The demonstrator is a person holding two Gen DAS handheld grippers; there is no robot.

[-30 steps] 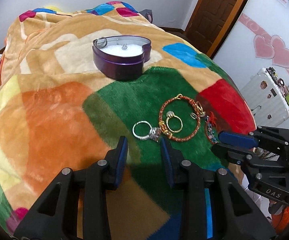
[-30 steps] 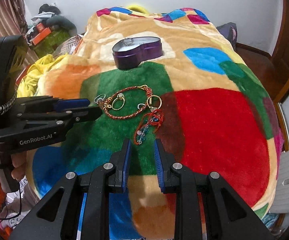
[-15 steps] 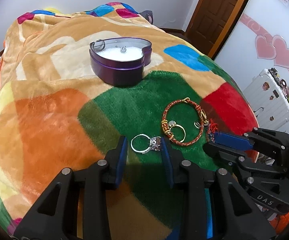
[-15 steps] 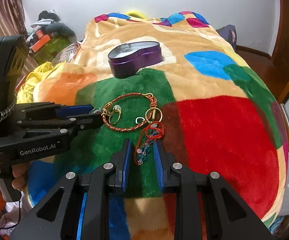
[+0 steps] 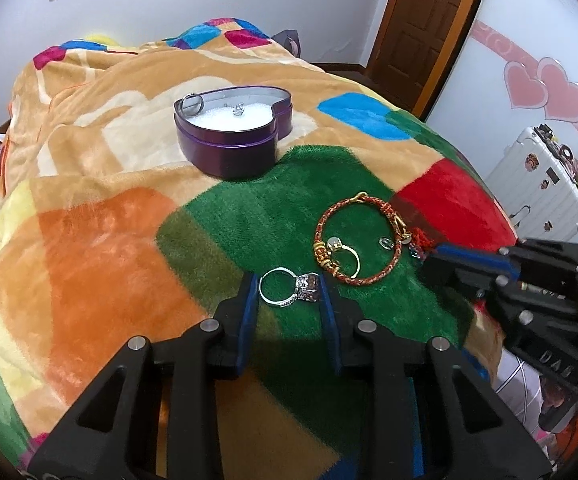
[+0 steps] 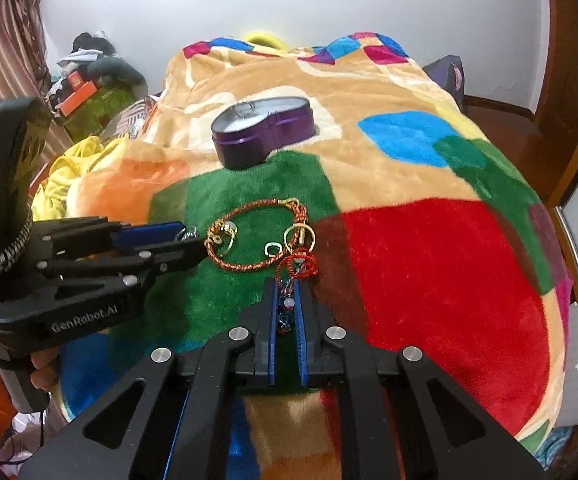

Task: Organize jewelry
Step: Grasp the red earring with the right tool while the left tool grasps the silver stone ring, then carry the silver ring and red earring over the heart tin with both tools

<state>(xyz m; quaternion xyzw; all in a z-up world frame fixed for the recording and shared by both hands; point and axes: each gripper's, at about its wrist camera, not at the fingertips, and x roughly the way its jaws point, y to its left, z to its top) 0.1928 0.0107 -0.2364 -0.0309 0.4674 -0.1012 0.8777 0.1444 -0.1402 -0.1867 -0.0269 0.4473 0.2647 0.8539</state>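
A purple heart-shaped tin (image 5: 233, 136) with a white lining stands on the blanket and holds two silver rings; it also shows in the right wrist view (image 6: 263, 136). My left gripper (image 5: 289, 286) is open, its jaws on either side of a silver gem ring (image 5: 289, 288) lying on the green patch. A red-gold braided bracelet (image 5: 355, 238) with a gold ring (image 5: 347, 258) inside lies just right of it. My right gripper (image 6: 285, 300) is nearly closed around a red beaded cord charm (image 6: 291, 280); the jaws still show a small gap.
A colourful patchwork blanket (image 5: 89, 240) covers the bed. A small silver ring (image 6: 273, 249) and a gold key ring (image 6: 299, 236) lie beside the bracelet. A white suitcase (image 5: 545, 184) stands to the right, clutter (image 6: 89, 92) to the left of the bed.
Both grippers moved forward and down. The silver gem ring now lies between the left jaws. The right jaws narrowed around the red beaded charm.
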